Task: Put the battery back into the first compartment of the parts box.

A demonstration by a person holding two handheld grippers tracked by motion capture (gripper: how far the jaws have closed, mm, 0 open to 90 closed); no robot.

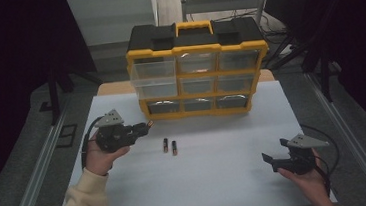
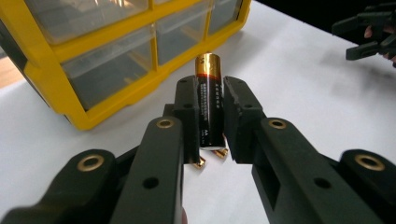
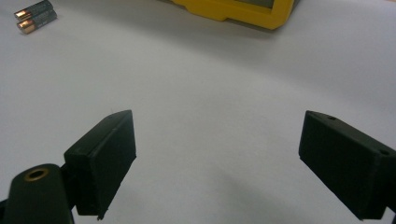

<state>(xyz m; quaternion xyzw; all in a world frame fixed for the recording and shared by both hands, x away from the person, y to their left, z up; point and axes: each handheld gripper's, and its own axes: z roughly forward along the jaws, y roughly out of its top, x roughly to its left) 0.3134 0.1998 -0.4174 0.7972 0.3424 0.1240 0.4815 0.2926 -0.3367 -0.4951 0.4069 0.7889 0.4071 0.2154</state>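
At the left of the white table (image 1: 218,180), the person's left hand (image 1: 100,158) is holding the left gripper (image 1: 145,128) above the surface, its tip pointing right toward the lower left corner of the yellow and black drawer organizer (image 1: 198,66). Its jaws are pinching a black and gold AA battery (image 2: 209,105) between the pads, the gold end sticking out past the tips toward the organizer's clear drawers. One clear drawer (image 1: 153,70) at the organizer's upper left is standing pulled out toward the near side. Just right of the left gripper and nearer than the organizer, two more batteries (image 1: 169,146) are lying side by side and touching on the table, well apart from the cabinet's base. Farther right, near the table's near right corner, the right hand (image 1: 308,182) is holding the right gripper (image 1: 271,160) low over the bare surface, its jaws spread wide with nothing between them, pointing left toward the pair of batteries.
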